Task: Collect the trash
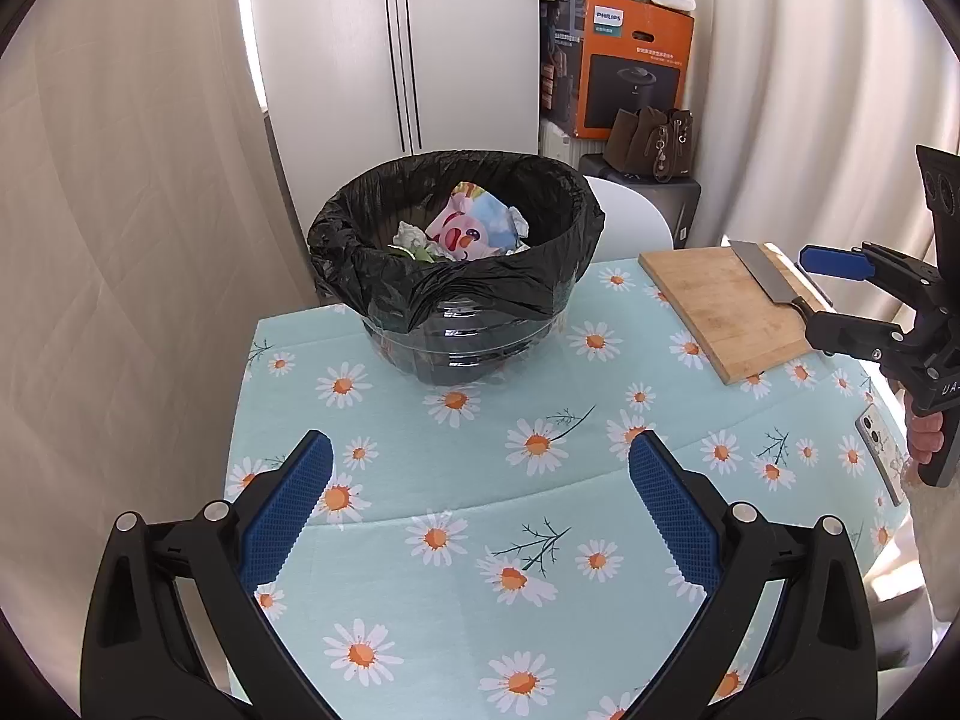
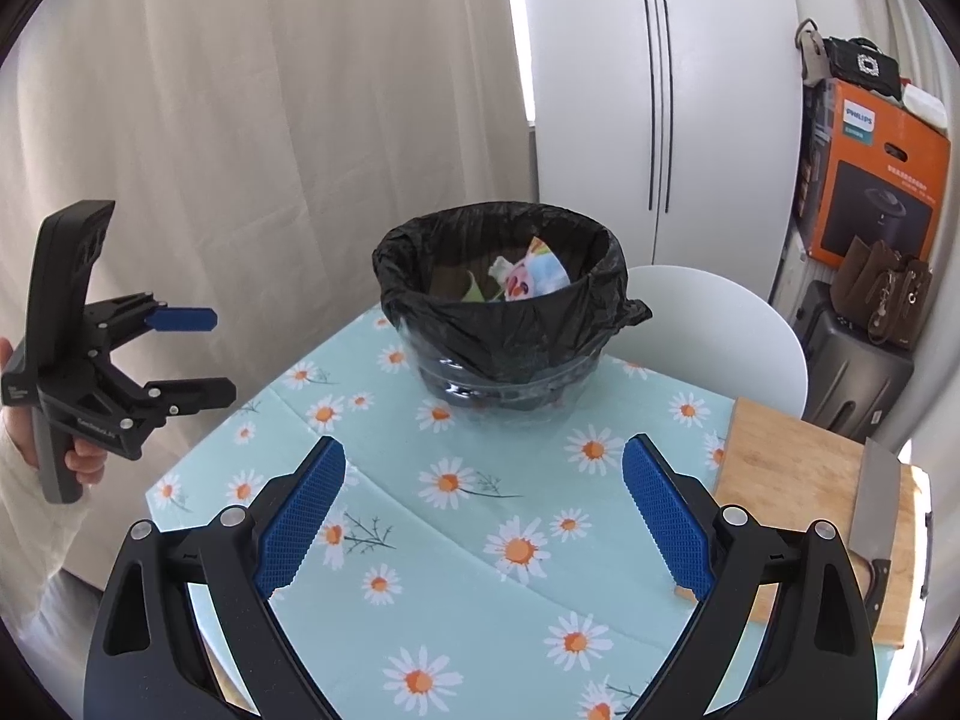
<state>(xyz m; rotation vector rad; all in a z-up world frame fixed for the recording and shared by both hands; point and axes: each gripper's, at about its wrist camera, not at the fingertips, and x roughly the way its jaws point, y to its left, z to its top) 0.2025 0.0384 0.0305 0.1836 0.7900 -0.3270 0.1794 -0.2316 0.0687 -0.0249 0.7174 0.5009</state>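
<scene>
A clear bin lined with a black bag [image 1: 456, 294] stands at the far side of the daisy tablecloth [image 1: 480, 480]; it also shows in the right wrist view [image 2: 510, 324]. Crumpled paper and a colourful cartoon wrapper [image 1: 465, 231] lie inside it. My left gripper [image 1: 480, 462] is open and empty above the cloth, short of the bin; it shows at the left of the right wrist view [image 2: 207, 354]. My right gripper [image 2: 483, 468] is open and empty, also short of the bin; it shows at the right of the left wrist view [image 1: 807, 291].
A wooden cutting board [image 1: 726, 306] with a cleaver [image 1: 771, 279] lies at the table's right. A phone [image 1: 882, 450] lies near the right edge. A white chair [image 2: 720, 324] stands behind the table. Boxes and bags [image 1: 624, 66] are stacked beyond.
</scene>
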